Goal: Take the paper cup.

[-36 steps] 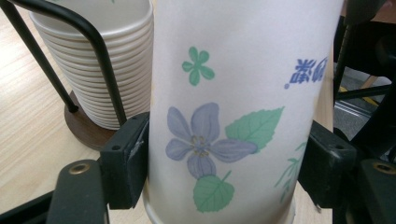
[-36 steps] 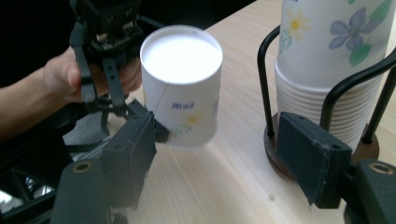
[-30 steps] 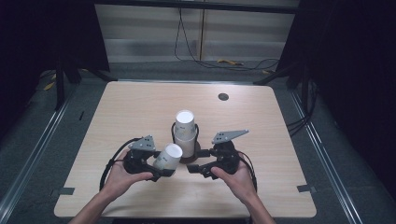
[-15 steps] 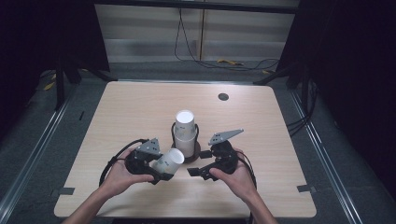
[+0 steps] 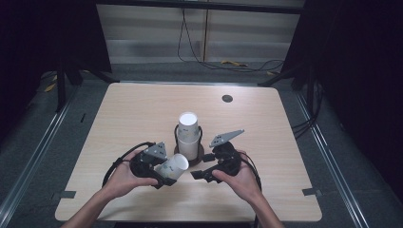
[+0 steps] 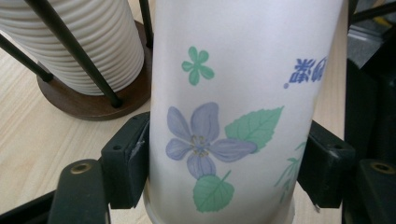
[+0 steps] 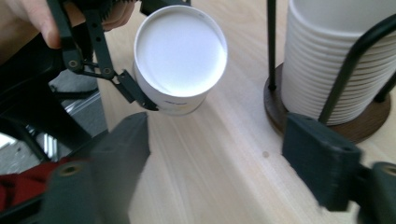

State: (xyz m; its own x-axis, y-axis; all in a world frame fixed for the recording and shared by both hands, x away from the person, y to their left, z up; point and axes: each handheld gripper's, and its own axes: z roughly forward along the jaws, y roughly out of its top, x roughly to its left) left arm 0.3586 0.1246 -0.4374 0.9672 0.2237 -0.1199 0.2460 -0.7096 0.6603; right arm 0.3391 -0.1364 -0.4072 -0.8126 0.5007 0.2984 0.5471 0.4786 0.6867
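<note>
A white paper cup (image 6: 233, 93) printed with violet flowers and green leaves is clamped between the black pads of my left gripper (image 5: 164, 175). It lies tilted, with its white bottom (image 7: 180, 51) turned toward the right gripper. My right gripper (image 7: 217, 163) hovers over bare wood just right of the cup. Its jaws have just been closing; they stand apart with nothing between them. A stack of ribbed white cups (image 5: 188, 135) stands in a black wire holder on a round brown base (image 6: 93, 102), just behind both grippers.
The light wooden table (image 5: 142, 109) has a small dark round cap (image 5: 227, 98) at its far right. Black cables (image 5: 119, 164) loop from both grippers beside the person's hands. Dark floor and metal rails surround the table.
The held cup has tipped a little lower and nearer the table's front edge as the left gripper rolled. The right gripper's grey plate has tilted slightly. Both hands stay in place.
</note>
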